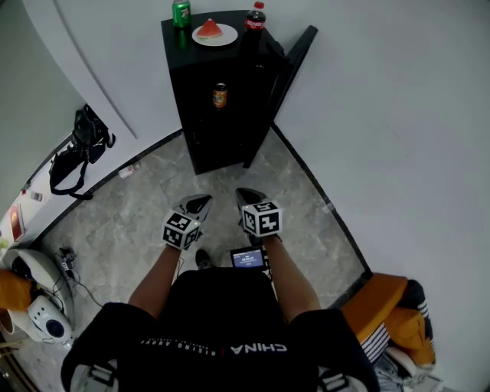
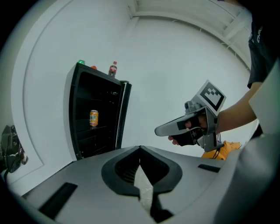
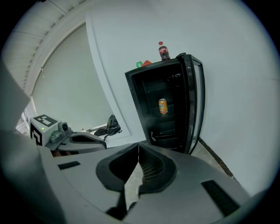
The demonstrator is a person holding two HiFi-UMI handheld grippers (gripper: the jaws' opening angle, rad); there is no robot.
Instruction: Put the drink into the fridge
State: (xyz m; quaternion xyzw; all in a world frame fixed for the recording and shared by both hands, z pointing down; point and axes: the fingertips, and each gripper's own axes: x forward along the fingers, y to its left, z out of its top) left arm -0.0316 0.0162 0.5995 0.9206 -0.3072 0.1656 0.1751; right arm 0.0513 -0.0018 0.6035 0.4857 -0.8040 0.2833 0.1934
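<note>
An orange drink can [image 1: 220, 96] stands on a shelf inside the open black fridge [image 1: 200, 122]; it also shows in the left gripper view [image 2: 93, 118] and the right gripper view [image 3: 162, 106]. On the fridge top sit a green can [image 1: 181, 13], a plate with a watermelon slice [image 1: 214, 32] and a cola bottle [image 1: 255, 17]. My left gripper [image 1: 195, 205] and right gripper [image 1: 249, 197] are held side by side over the floor, well short of the fridge. Both are shut with nothing in them. The jaws meet at their tips in each gripper's own view.
The fridge door [image 1: 285, 80] swings open to the right, along the wall. A black bag [image 1: 80, 149] lies by the left wall. A white appliance with cables [image 1: 42, 318] sits at the lower left, and an orange and striped bundle [image 1: 398, 314] at the lower right.
</note>
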